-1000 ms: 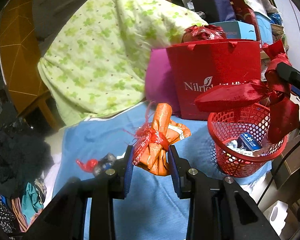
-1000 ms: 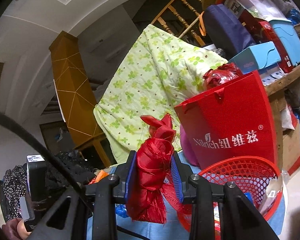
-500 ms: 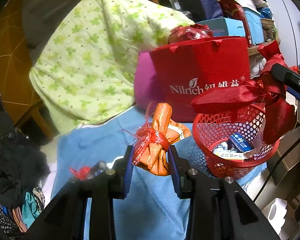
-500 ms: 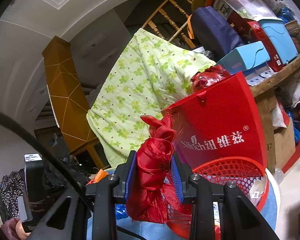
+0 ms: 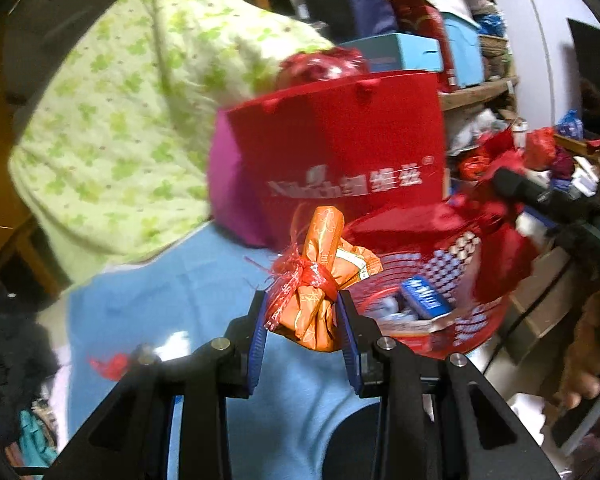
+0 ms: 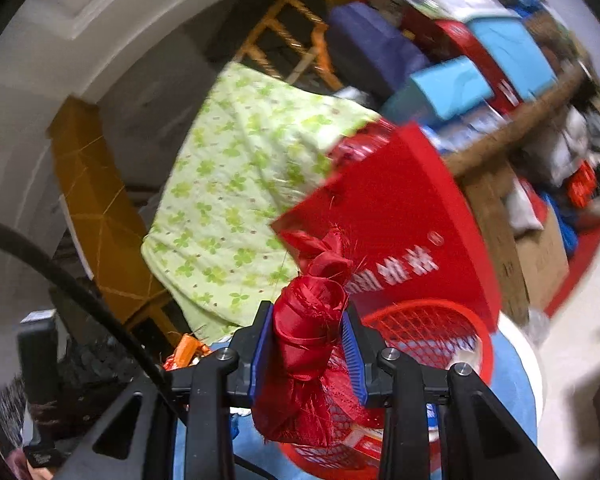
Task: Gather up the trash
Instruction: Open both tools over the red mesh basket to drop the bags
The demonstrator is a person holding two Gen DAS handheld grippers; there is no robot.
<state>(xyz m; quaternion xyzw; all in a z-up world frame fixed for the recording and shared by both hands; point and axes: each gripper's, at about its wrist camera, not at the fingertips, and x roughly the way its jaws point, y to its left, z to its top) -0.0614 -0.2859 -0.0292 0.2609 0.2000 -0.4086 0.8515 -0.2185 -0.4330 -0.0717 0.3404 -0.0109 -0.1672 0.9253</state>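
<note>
At nine o'clock in the left wrist view a small red scrap (image 5: 110,364) lies loose on the blue cloth (image 5: 180,304) covering the tabletop. At centre, the left claw (image 5: 302,320) is clamped on an orange wrapper bundle (image 5: 318,280) tied with red ribbon; its long axis stands nearly upright, tipped toward one o'clock. The red mesh basket (image 5: 472,332) lies at three o'clock from that claw, just beside it, already holding a blue packet (image 5: 424,298). Further right, the right claw (image 6: 308,340) is closed on a wad of red fabric (image 6: 308,332), long axis upright, frayed tail hanging down; in its own view the basket's rim (image 6: 432,308) sits at four o'clock, close below. The right hand looks nearer a drop, since its fabric already hangs over the basket, while the left must travel rightward.
</note>
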